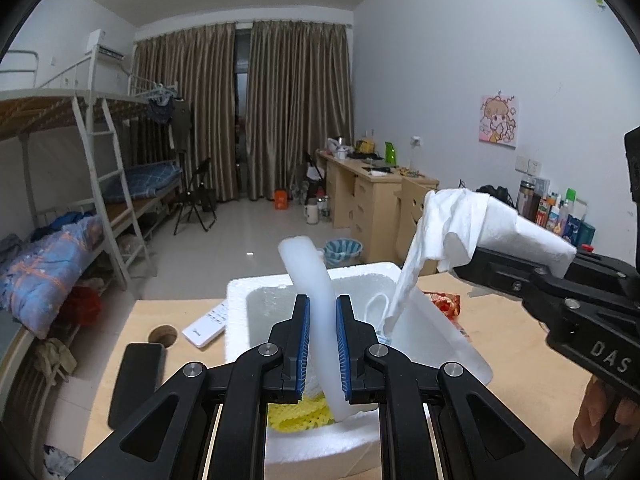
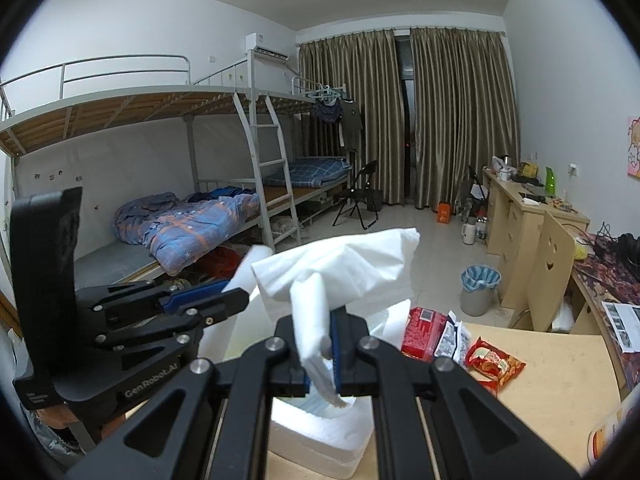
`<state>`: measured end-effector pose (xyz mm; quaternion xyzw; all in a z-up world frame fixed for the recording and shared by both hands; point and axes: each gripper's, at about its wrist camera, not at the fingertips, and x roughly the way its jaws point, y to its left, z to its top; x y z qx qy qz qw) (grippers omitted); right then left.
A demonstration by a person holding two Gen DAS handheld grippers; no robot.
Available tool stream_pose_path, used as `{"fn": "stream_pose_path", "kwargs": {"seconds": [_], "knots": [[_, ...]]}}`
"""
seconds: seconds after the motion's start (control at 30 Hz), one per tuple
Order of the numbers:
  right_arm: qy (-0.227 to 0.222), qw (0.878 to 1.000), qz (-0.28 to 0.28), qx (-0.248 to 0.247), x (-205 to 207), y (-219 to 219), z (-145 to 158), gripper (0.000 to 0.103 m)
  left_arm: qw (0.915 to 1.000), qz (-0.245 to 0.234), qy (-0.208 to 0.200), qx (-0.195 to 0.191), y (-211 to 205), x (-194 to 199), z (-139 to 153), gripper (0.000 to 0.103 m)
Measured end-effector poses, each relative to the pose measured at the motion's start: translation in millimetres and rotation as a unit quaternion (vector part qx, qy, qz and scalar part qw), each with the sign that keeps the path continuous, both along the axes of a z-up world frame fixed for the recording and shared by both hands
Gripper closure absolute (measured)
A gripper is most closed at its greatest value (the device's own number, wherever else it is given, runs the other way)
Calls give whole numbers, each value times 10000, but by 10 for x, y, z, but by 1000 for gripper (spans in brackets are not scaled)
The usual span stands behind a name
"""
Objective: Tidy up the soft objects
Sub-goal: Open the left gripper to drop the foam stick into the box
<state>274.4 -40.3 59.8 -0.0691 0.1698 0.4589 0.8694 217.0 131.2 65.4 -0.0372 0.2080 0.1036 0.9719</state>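
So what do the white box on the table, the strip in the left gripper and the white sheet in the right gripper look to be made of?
White box: expanded foam, by its matte, pebbly, thick walls. Strip in the left gripper: probably soft foam sheet, translucent white and bending under its own weight. White sheet in the right gripper: likely tissue or thin nonwoven, crumpled and matte.

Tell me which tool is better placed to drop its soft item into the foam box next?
Probably the left tool: its foam strip hangs directly above the foam box opening. The right tool holds its tissue higher, nearer the box's right wall.
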Motion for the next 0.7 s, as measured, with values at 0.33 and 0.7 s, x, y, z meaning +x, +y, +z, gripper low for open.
{"fn": "stream_pose_path", "kwargs": {"seconds": [0.33,0.7], "knots": [[48,9999,-91,95,55,-75,-11,92,9996,-232,165,-64,39,179,-163,89],[60,9997,-192,114,61,-120,8,93,9996,-156,239,-18,60,269,-197,73]]}}
